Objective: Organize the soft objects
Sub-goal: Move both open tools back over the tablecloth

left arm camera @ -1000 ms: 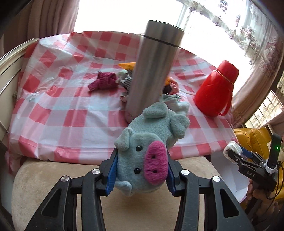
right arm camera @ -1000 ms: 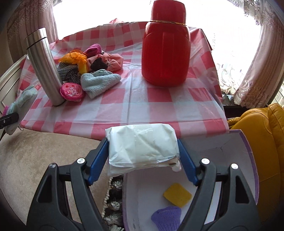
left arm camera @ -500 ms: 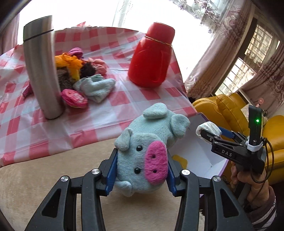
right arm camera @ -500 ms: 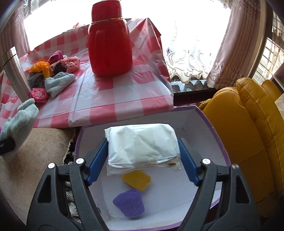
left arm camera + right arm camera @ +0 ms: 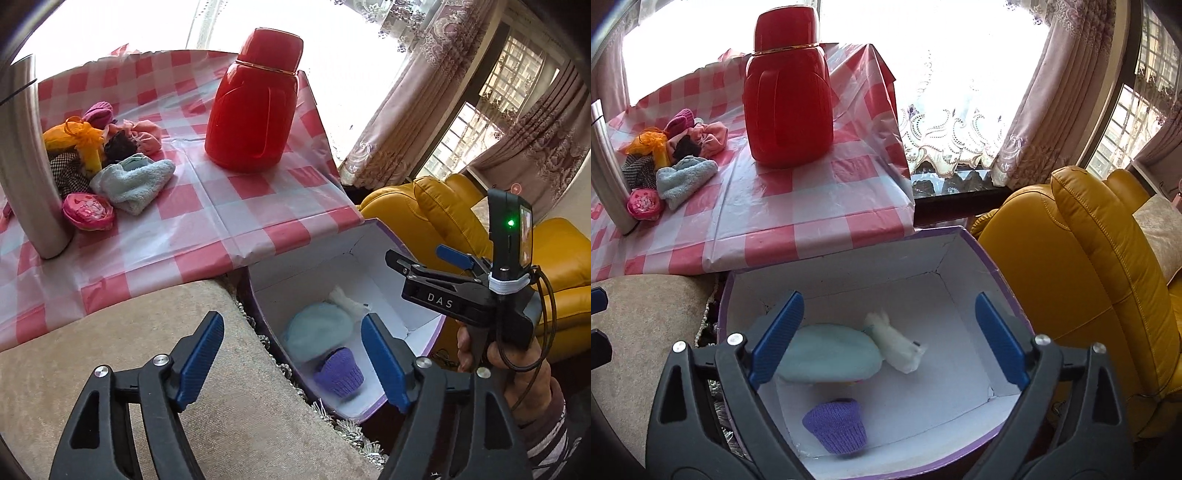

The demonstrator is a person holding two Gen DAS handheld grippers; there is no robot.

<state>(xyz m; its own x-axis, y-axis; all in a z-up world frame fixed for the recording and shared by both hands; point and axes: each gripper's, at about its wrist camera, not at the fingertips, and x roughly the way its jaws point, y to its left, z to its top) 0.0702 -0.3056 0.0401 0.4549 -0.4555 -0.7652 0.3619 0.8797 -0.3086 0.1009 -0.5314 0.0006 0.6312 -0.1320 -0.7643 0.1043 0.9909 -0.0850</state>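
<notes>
Your left tool (image 5: pixel 291 354) and right tool (image 5: pixel 888 338) are both angling downward, jaws just opening, holding nothing.

light: strong daylight from far windows (image 5: pixel 960 55), blown out white | glare: sheen on the checked cloth (image 5: pixel 798 192) | shadows: soft, inside the box (image 5: pixel 960 258) | distortion: fisheye bending, dark corners (both views) | focus: box contents slightly blurred
</notes>
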